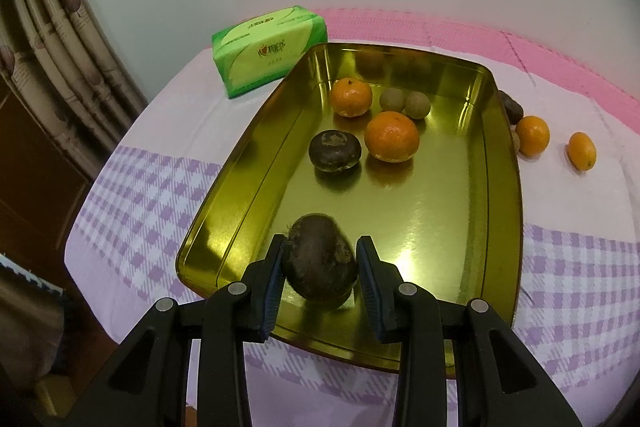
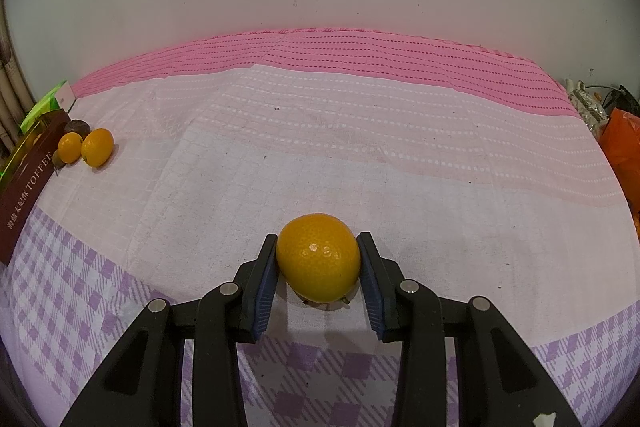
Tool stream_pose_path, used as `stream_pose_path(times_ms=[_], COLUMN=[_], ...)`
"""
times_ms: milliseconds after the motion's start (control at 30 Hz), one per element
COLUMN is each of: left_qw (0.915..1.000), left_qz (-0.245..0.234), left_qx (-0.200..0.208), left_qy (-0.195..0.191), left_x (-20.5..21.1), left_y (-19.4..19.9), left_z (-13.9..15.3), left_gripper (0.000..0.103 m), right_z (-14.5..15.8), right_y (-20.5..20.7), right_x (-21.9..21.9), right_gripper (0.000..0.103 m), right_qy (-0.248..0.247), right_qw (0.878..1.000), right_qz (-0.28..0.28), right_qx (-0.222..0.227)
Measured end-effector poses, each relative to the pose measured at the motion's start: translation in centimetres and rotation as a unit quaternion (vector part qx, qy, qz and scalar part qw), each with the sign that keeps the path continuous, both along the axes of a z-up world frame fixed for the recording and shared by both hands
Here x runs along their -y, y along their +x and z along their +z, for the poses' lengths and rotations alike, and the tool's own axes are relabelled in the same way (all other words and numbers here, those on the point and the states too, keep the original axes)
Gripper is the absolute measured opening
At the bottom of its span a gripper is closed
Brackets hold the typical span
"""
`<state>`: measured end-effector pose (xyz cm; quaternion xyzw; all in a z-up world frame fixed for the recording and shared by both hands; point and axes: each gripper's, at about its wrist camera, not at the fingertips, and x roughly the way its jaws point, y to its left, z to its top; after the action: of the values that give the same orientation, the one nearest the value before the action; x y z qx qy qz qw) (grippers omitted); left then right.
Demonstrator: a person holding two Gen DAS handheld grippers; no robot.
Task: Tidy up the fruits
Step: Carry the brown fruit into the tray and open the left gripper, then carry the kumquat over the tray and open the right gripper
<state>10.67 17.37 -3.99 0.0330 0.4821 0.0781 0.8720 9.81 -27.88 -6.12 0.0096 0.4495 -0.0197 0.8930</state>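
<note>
Grippers both low over the bed cloth (image 2: 360, 155), each angled down and forward. Left gripper (image 1: 320, 263) sits at the near end of the gold tin (image 1: 448, 227), its pads (image 1: 276, 279) pressed on either side of a dark brown fruit (image 1: 320, 259) that rests on the tin floor. Further in: another dark fruit (image 1: 335, 150), two oranges (image 1: 392, 137) (image 1: 351, 97), two small tan fruits (image 1: 404, 103). Right gripper (image 2: 319, 259) clasps an orange (image 2: 319, 257) sitting on the cloth, well apart from the tin. Two more oranges (image 2: 84, 147) lie beside the tin's right wall. A dark fruit (image 1: 511, 109) behind that wall is half hidden. Green tissue pack (image 1: 268, 49) lies just beyond the tin. Items at the far right edge of the right view are too blurred to identify.
</note>
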Motion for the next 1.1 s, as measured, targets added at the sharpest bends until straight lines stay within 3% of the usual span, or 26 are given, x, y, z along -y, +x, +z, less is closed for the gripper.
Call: stream_pose_path(times_ms=[267,1100], left_qw=[0.9998,0.9992], left_qz=[-0.003,0.027], left_qx=[0.011,0.028], left_qy=[0.017,0.014], left_x=[0.2,-0.8], left_y=[0.0,-0.7], left_z=[0.3,2.3], left_gripper=[0.036,0.038], right_z=[-0.1,0.2], right_y=[0.0,0.3], right_x=[0.0,-1.0], right_gripper=[0.036,0.035], right_qy=[0.0,0.004], right_qw=[1.0,1.0], right_qz=[0.001,0.007], right_qx=[0.0,-0.012])
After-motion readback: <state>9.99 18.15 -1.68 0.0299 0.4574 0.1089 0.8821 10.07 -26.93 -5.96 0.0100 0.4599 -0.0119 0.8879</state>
